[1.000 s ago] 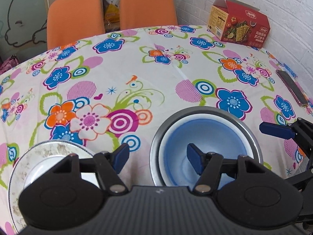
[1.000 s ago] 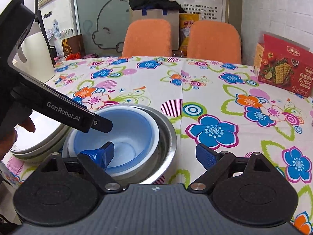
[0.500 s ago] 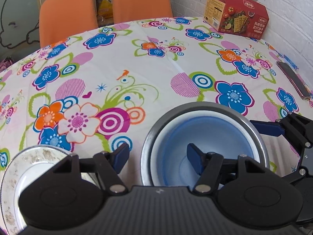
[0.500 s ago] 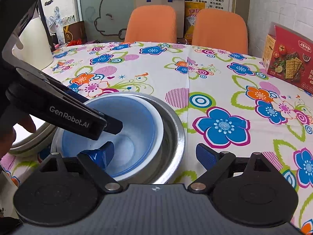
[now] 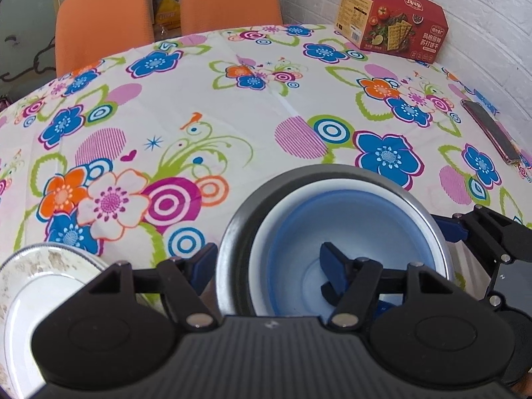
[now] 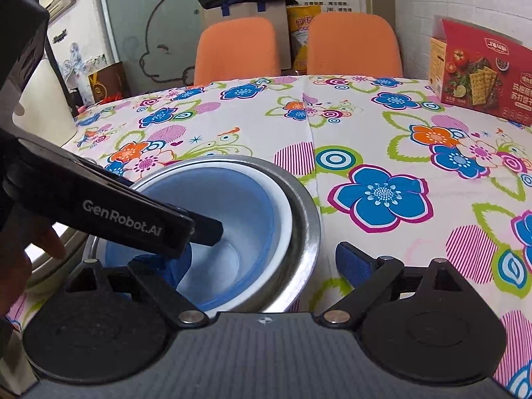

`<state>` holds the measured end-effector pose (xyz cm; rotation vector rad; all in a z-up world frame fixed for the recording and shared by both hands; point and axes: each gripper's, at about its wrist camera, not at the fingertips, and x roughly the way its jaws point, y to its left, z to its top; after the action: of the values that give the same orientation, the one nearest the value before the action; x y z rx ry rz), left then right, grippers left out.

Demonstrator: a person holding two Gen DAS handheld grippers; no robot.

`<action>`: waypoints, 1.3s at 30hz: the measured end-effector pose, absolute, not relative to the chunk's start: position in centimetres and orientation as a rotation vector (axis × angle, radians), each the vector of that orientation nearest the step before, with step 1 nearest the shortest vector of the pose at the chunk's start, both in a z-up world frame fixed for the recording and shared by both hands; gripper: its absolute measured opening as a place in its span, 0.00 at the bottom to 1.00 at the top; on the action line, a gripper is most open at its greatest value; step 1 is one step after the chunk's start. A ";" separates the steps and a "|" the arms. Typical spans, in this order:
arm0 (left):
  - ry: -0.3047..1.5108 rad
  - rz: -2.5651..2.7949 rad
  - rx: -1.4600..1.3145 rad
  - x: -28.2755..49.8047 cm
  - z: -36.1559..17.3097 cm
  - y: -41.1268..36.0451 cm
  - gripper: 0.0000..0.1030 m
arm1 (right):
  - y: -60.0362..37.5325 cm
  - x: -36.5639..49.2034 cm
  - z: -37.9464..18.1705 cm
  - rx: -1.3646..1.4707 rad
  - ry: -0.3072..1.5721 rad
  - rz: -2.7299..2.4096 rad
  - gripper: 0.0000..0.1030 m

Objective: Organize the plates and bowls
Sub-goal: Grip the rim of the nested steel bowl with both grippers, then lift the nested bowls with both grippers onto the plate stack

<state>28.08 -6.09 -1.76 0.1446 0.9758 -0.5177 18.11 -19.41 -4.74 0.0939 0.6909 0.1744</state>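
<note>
Stack of 3 nested bowls sitting on the floral tablecloth (image 5: 232,106), near edge: steel bowl (image 5: 232,252) outermost, white bowl (image 5: 262,249) inside it, blue bowl (image 5: 359,229) innermost.

Left gripper (image 5: 269,262) is spread wide, straddling the stack's left wall: 1 finger outside the steel rim, the other down inside the blue bowl. Not clamping anything.

Right gripper (image 6: 266,259) is likewise spread, straddling the right wall: 1 finger in the blue bowl, the other outside over the cloth. Gripping nothing.

In the right view the left gripper's black arm is crossing over the bowls, with a hand (image 6: 20,259) at the left edge.

Speckled plate (image 5: 43,266) is lying just left of the stack. Red cracker box (image 5: 392,26) far right by the wall, 2 orange chairs (image 5: 103,16) behind the table, phone (image 5: 492,129) at the right edge.
</note>
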 end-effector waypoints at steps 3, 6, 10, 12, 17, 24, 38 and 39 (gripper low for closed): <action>0.971 -0.523 0.152 27.8 -1.8 -6.5 0.65 | -19.3 17.8 -4.7 0.134 0.672 0.226 0.72; 0.975 -0.515 0.148 27.7 -1.8 -6.7 0.64 | -18.5 17.4 -4.2 0.104 0.638 0.233 0.71; 1.013 -0.504 0.096 28.3 -1.4 -6.3 0.57 | -18.5 17.4 -3.8 0.121 0.649 0.219 0.72; 1.008 -0.509 0.081 28.5 -0.9 -6.3 0.57 | -18.7 17.4 -3.2 0.162 0.653 0.216 0.75; 0.953 -0.525 0.098 28.5 1.6 -7.0 0.57 | -18.6 17.6 -1.0 0.147 0.623 0.185 0.76; 0.901 -0.487 0.061 27.7 5.0 -4.0 0.58 | -16.2 17.8 2.3 0.098 0.571 0.239 0.77; 0.865 -0.179 -0.004 24.0 6.6 11.1 0.58 | -4.1 18.3 3.1 0.044 0.586 0.541 0.78; 0.876 -0.177 -0.016 23.9 6.1 11.6 0.58 | -3.8 18.3 2.9 0.040 0.598 0.546 0.78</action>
<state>23.91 11.59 6.11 -0.0165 0.8757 -0.1774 18.27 -3.77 2.86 0.0399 0.5982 0.5455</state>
